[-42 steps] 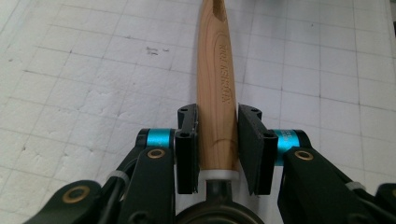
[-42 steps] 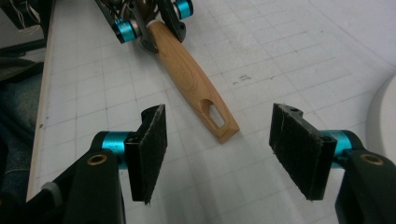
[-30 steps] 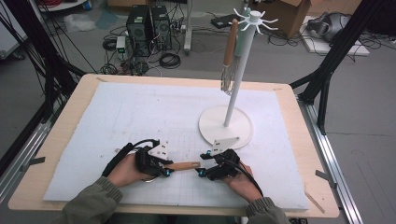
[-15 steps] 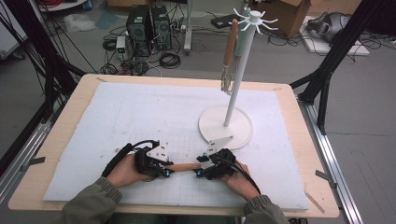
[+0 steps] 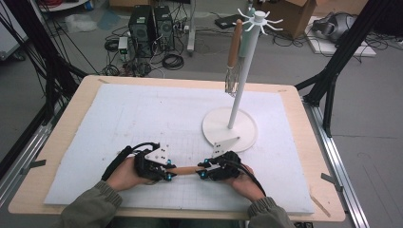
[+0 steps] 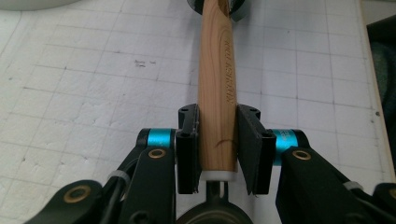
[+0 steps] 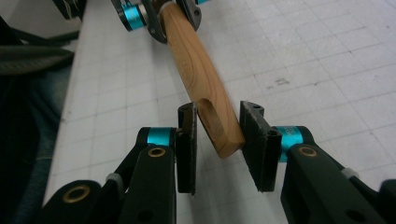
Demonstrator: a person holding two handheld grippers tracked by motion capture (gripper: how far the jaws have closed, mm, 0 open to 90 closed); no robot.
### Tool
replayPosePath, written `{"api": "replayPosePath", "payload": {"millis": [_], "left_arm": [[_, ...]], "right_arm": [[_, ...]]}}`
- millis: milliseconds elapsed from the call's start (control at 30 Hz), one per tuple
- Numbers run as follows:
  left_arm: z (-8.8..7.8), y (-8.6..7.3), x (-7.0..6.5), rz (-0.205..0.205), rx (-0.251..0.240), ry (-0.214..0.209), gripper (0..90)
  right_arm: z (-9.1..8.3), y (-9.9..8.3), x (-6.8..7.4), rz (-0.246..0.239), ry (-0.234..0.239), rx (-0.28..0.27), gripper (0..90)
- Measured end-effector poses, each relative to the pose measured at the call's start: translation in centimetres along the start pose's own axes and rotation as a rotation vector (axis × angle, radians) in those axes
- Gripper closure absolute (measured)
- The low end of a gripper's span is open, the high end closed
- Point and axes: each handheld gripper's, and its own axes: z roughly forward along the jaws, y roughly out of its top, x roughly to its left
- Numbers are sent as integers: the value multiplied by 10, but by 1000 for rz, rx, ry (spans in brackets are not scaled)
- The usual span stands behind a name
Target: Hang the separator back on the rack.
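Observation:
A utensil's wooden handle (image 5: 184,169) lies level just above the white mat near the front edge, spanning my two grippers. My left gripper (image 5: 168,175) is shut on the end with the white collar and metal neck (image 6: 217,140). The utensil's head is hidden under that gripper. My right gripper (image 5: 204,170) has just been closing on the free end with the hanging slot. In the right gripper view (image 7: 219,135) both pads lie against that slotted end (image 7: 212,116).
A white hook stand (image 5: 229,129) rises at the mat's right centre, close behind my right hand. A wooden-handled whisk (image 5: 232,64) and a teal-handled tool (image 5: 244,47) hang from it. The white gridded mat (image 5: 142,114) covers the wooden table (image 5: 76,102).
The right gripper's jaws have drawn in onto the handle's free end. Both hands stay about where they were, with the handle between them.

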Motion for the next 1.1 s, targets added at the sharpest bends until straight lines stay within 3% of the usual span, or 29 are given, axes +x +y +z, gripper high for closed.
{"api": "replayPosePath", "payload": {"millis": [333, 533, 733, 900, 1100], "left_arm": [[-1, -1, 0, -13, 14, 7, 645], [-8, -1, 0, -2, -3, 9, 662], [-14, 0, -3, -3, -40, 6, 698], [-20, -1, -1, -17, -68, 10, 700], [-27, -1, 1, -38, -121, 28, 701]], "right_arm": [[-8, 6, 7, 4, 58, -56, 730], [-13, 15, 12, -20, 47, -78, 730], [-19, 27, 14, -13, 8, -129, 700], [-19, 31, 13, -7, -6, -139, 667], [-18, 34, 12, 35, 15, -184, 660]]}}
